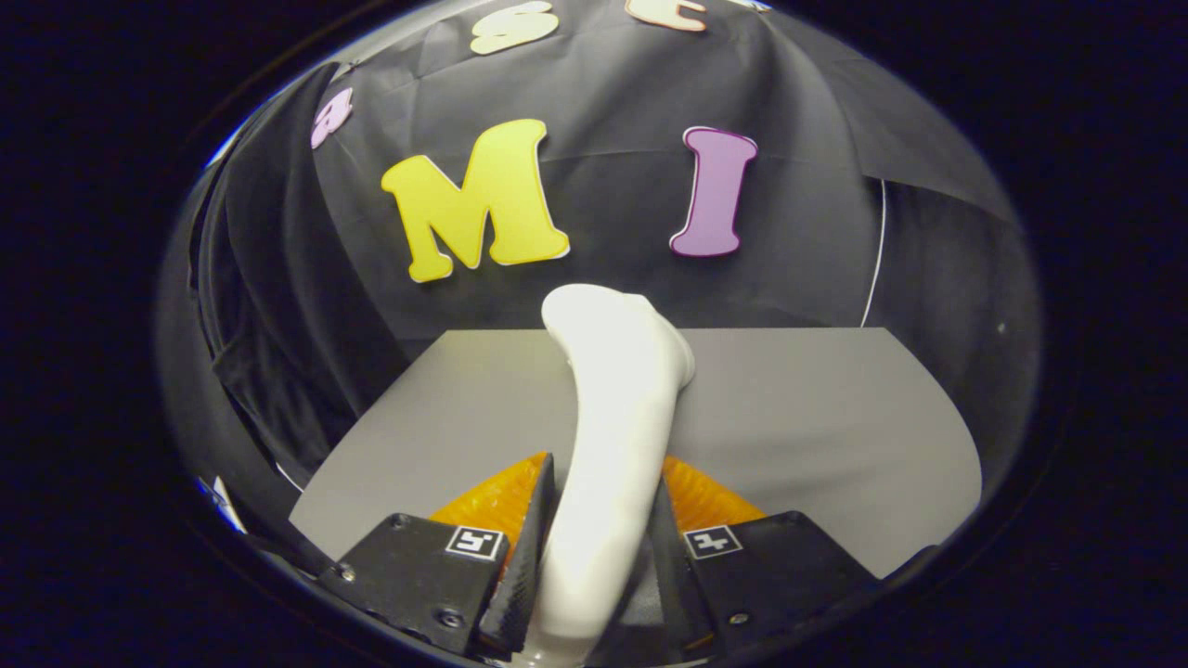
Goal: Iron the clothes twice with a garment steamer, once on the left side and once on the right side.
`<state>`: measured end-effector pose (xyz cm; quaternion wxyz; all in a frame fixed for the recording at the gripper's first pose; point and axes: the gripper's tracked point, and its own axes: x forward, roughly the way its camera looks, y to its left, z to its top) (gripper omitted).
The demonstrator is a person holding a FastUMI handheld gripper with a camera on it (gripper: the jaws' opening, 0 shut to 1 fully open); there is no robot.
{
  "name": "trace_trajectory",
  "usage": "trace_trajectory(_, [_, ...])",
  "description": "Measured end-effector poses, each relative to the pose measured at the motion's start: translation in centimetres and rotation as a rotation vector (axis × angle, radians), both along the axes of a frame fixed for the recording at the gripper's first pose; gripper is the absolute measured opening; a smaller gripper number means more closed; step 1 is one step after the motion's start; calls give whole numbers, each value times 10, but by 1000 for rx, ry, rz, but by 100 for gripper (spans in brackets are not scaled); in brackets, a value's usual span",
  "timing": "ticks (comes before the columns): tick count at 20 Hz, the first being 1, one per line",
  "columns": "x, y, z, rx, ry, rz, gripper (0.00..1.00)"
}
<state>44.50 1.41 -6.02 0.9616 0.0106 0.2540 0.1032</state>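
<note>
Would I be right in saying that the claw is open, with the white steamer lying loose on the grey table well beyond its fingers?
Not quite. The gripper view shows the claw shut on the white steamer, whose handle runs up between the two fingers, both pressing on it. The steamer's head rises ahead of them, over the grey table.

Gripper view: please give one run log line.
gripper: shut on steamer | steamer: white, held between fingers, over grey table | clothes: none seen

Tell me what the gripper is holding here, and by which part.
The gripper is shut on the white garment steamer, both fingers pressing its handle, its head rising beyond them over the grey table.
</note>
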Motion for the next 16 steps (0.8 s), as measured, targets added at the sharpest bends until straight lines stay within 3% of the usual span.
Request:
trace_trajectory(5, [0, 0, 17, 24, -69, -11, 50])
trace_trajectory(9, [-24, 8, 34, 38, -126, 13, 43])
trace_trajectory(16, [-75, 14, 70, 38, -186, -53, 42])
